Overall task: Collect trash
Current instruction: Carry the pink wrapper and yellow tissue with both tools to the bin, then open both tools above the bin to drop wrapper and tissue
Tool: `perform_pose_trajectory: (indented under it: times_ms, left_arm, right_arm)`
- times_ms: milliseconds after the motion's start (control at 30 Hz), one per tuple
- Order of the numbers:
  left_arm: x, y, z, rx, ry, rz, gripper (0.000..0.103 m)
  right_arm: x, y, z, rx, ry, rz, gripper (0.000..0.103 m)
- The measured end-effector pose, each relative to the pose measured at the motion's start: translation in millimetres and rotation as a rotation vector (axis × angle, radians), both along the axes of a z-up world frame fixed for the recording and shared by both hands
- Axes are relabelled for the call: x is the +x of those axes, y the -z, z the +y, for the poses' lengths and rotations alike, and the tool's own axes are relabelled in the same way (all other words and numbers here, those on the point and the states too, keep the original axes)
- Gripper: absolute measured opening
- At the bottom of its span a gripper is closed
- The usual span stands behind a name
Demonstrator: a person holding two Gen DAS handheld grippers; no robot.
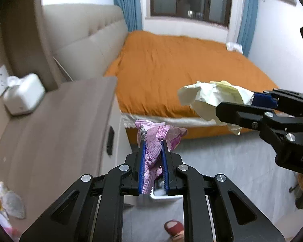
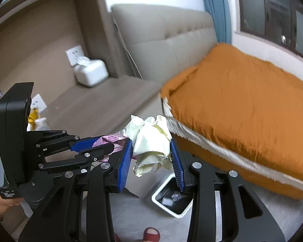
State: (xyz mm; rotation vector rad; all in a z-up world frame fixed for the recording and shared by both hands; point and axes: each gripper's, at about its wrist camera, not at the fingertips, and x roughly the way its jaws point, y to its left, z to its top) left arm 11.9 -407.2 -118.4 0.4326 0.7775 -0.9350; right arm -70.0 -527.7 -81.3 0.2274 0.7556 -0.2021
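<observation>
My left gripper [image 1: 154,143] is shut on a crumpled pink wrapper [image 1: 156,139] and holds it in the air beside the nightstand. The wrapper also shows in the right wrist view [image 2: 111,139]. My right gripper [image 2: 151,144] is shut on a crumpled pale yellow paper [image 2: 151,143], to the right of the left gripper [image 2: 103,141]. In the left wrist view the paper [image 1: 214,98] hangs in front of the bed. A white trash bin [image 2: 172,211] with a black liner stands on the floor below both grippers; a corner of it shows under the left fingers [image 1: 161,195].
A brown nightstand [image 1: 50,133] carries a white tissue box [image 1: 23,94] at the back and more litter [image 1: 8,203] at its near left. The bed with an orange cover [image 1: 181,70] lies ahead. A red slipper [image 2: 151,234] is on the grey floor.
</observation>
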Motion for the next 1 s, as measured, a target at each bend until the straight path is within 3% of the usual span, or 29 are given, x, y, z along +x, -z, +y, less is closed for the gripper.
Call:
perform_pose_trajectory:
  times_ms: [300, 567, 733, 833, 867, 900, 933, 967, 1000]
  left_arm:
    - [5.1, 101.3, -48.0, 0.107, 0.047, 0.086, 0.014]
    - [15.0, 193.9, -69.8, 0.139, 0.062, 0.151, 0.014]
    - [18.6, 269.0, -79.5, 0.184, 0.048, 0.190, 0.014]
    - [19.0, 306.1, -84.8, 0.195, 0.045, 0.236, 0.016]
    - [19.6, 316.5, -86.0, 0.200, 0.048, 0.250, 0.025]
    - [20.4, 328.9, -87.9, 0.206, 0.046, 0.259, 0.060]
    - [21.7, 338.4, -89.0, 0.203, 0.045, 0.271, 0.081]
    - [23.5, 346.7, -90.1, 0.194, 0.036, 0.268, 0.098]
    - [25.4, 350.8, -89.4, 0.193, 0.025, 0.255, 0.098]
  right_arm:
    - [11.9, 92.7, -47.2, 0.071, 0.050, 0.105, 0.040]
    - [22.5, 189.5, -65.6, 0.114, 0.052, 0.193, 0.040]
    - [28.9, 251.0, -74.1, 0.142, 0.045, 0.238, 0.040]
    - [34.4, 286.3, -77.6, 0.156, 0.032, 0.264, 0.046]
    - [36.0, 295.7, -78.7, 0.154, 0.028, 0.269, 0.056]
    - [38.1, 308.6, -80.4, 0.161, 0.021, 0.276, 0.068]
    - [39.6, 317.7, -83.0, 0.175, 0.008, 0.282, 0.089]
    - [41.4, 326.8, -84.0, 0.174, 0.005, 0.288, 0.096]
    - [42.7, 333.9, -84.7, 0.157, 0.011, 0.296, 0.098]
